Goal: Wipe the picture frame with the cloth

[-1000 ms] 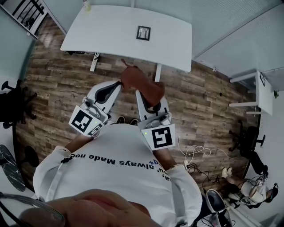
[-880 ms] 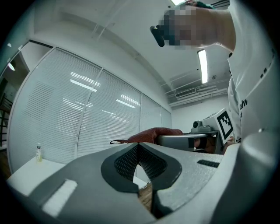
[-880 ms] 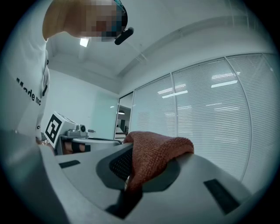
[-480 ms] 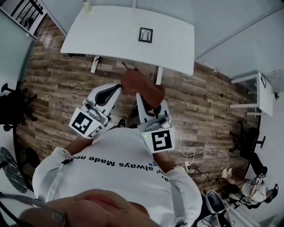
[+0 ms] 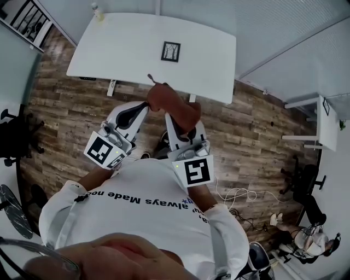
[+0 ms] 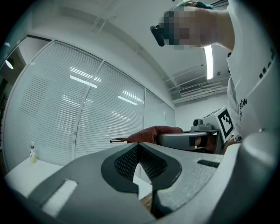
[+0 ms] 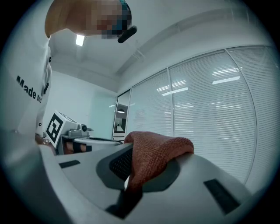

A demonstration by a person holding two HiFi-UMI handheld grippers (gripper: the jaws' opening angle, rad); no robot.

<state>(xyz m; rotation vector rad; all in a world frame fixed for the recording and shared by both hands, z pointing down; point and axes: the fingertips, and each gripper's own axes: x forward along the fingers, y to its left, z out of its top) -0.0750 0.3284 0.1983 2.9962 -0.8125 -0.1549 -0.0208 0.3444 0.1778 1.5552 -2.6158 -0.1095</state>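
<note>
Tabletop nearer in head view than before; grippers held as they were. Step: approach, no wiping yet. Right gripper jaws pinching cloth; left gripper jaws pressed together, empty. Frame mid-tabletop, apart from cloth. Next: reach forward, lower cloth onto frame.

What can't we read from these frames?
Picture frame: too small in head view to read its image or any dust; outside both gripper views.
Right gripper: jaw tips covered by the cloth in its own view.
Bottle at table corner: tiny, label unreadable.
</note>
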